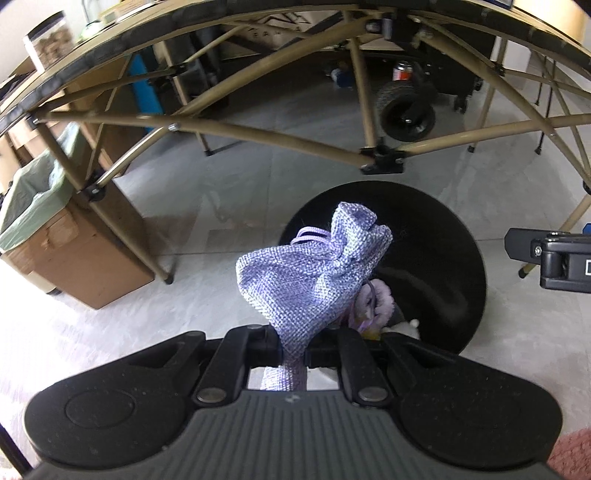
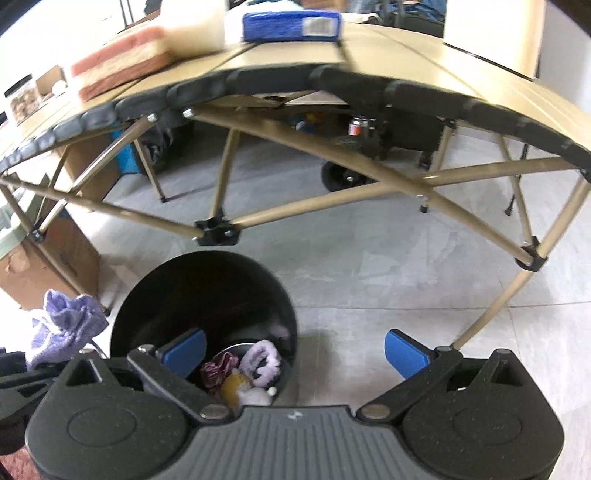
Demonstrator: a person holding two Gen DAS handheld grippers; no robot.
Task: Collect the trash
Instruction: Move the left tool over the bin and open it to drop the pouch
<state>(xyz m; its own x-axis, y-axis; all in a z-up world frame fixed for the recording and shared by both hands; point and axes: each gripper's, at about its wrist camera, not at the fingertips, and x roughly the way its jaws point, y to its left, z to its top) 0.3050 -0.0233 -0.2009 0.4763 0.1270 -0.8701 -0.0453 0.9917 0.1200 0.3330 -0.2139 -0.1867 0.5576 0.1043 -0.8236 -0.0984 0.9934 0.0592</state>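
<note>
Here the lilac woven pouch [image 1: 310,273] is being pinched at its lower end by the left gripper [image 1: 293,354], whose jaws are standing closed on the fabric; the body of the pouch is rising above the fingers, with its gathered drawstring mouth uppermost. The pouch is hanging over the near left rim of the black round bin [image 1: 436,258], which is standing on the grey tiled floor [image 1: 229,192]. In the right wrist view the same pouch [image 2: 64,325] is appearing just beside the left rim of the bin [image 2: 155,295].

Inside the bin, at its bottom, several discarded items are lying together: a lilac fluffy piece [image 2: 262,360], a dark red crumpled piece [image 2: 218,369] and a yellowish lump [image 2: 232,386]; what each one is cannot be told.

The right gripper [image 2: 295,354] is hovering with its jaws wide apart and nothing between them; its blue pads [image 2: 404,354] are showing, the left one over the bin's near rim, the right one over bare floor.

Beyond the bin a tan folding table [image 2: 406,55] with crossed tan legs is standing. On its tabletop, toward the far edge, a blue packet [image 2: 291,22] and a pink-sided block [image 2: 122,59] are resting. A cardboard box lined with a green bag [image 1: 40,206] is standing on the floor at the table's left end.
</note>
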